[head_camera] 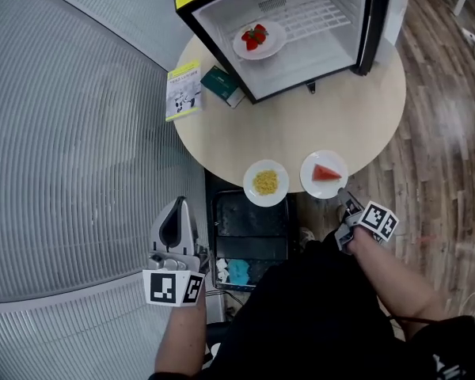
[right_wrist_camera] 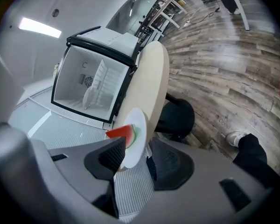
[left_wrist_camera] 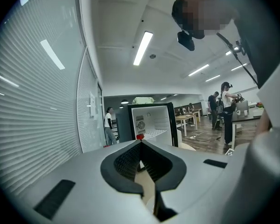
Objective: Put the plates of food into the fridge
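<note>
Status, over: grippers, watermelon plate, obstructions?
Left gripper shut, empty. Right gripper open astride rim of white round plate with red watermelon slice, on beige table. Black fridge open, nothing between.

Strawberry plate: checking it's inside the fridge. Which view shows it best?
Head view: the strawberry plate lies fully visible inside the open fridge. Left gripper view gives a red speck; right gripper view, a pale edge-on plate.

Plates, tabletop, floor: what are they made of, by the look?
Plates: smooth plain white, thin rims; ceramic or melamine, can't tell which.
Tabletop: pale beige, matte, no grain; likely laminate.
Floor: grey-brown wood-grain planks, slight sheen; wood or vinyl.
</note>
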The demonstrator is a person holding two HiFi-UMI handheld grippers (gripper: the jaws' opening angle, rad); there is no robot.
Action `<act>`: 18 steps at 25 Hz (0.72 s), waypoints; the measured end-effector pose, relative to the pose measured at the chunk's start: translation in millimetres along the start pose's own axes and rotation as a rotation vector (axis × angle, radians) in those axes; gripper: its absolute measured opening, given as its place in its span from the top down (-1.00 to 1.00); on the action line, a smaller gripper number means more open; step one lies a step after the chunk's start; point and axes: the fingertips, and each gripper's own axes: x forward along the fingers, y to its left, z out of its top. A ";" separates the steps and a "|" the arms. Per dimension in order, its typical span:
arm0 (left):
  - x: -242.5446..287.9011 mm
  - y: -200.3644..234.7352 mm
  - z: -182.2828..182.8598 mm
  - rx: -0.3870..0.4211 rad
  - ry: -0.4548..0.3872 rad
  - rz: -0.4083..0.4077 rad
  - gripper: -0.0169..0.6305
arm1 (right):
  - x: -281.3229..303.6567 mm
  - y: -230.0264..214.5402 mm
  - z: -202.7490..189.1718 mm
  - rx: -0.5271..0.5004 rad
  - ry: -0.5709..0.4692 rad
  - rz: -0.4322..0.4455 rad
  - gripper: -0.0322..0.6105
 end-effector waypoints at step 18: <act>-2.1 15.5 -24.0 0.005 0.022 -0.007 0.93 | 37.7 -4.2 -18.9 0.109 0.014 0.081 0.81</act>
